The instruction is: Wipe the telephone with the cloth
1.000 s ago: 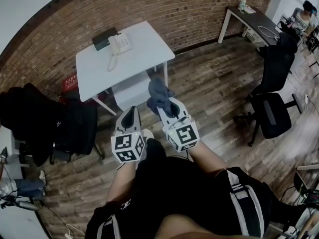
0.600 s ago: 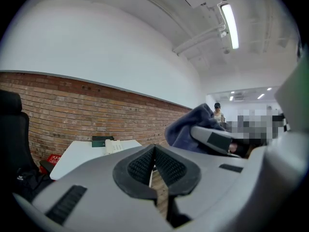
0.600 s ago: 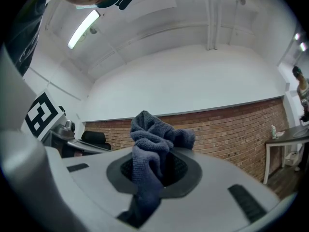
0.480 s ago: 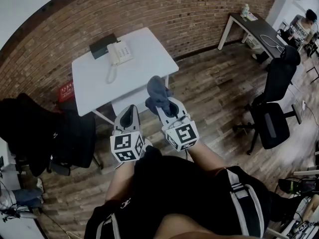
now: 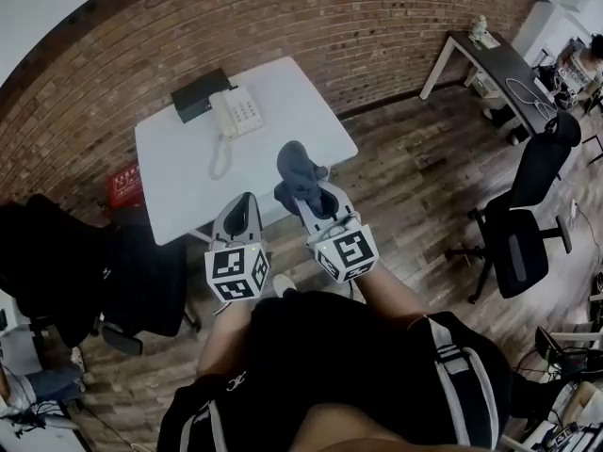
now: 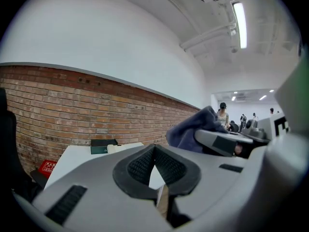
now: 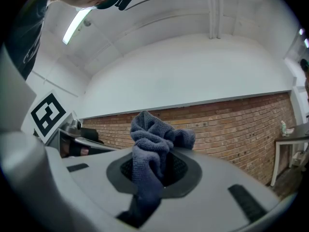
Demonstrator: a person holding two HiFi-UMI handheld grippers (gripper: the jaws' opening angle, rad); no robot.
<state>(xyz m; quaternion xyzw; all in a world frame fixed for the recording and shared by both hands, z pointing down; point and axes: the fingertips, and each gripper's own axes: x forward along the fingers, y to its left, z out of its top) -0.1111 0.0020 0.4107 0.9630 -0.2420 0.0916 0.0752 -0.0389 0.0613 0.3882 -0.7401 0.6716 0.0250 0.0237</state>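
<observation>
A white telephone [image 5: 236, 113] with a coiled cord sits on the white table [image 5: 311, 121], beside a dark box [image 5: 199, 94]. In the left gripper view the telephone [image 6: 118, 147] shows far off past the jaws. My right gripper [image 5: 309, 193] is shut on a dark blue cloth [image 5: 297, 169], which bunches above the jaws in the right gripper view [image 7: 153, 144]. My left gripper [image 5: 244, 217] is shut with nothing in it, its pads pressed together [image 6: 155, 164]. Both grippers hang near the table's front edge, short of the telephone.
A brick wall [image 5: 311, 26] runs behind the table. A dark chair with clothes [image 5: 85, 271] stands at the left, and an office chair [image 5: 528, 224] at the right. A second desk [image 5: 499, 59] is at the far right. A red box [image 5: 124, 185] lies by the wall.
The view has drawn closer to the table; the telephone and table look larger and lower in the frame. Both grippers keep their pose, the cloth still held.
</observation>
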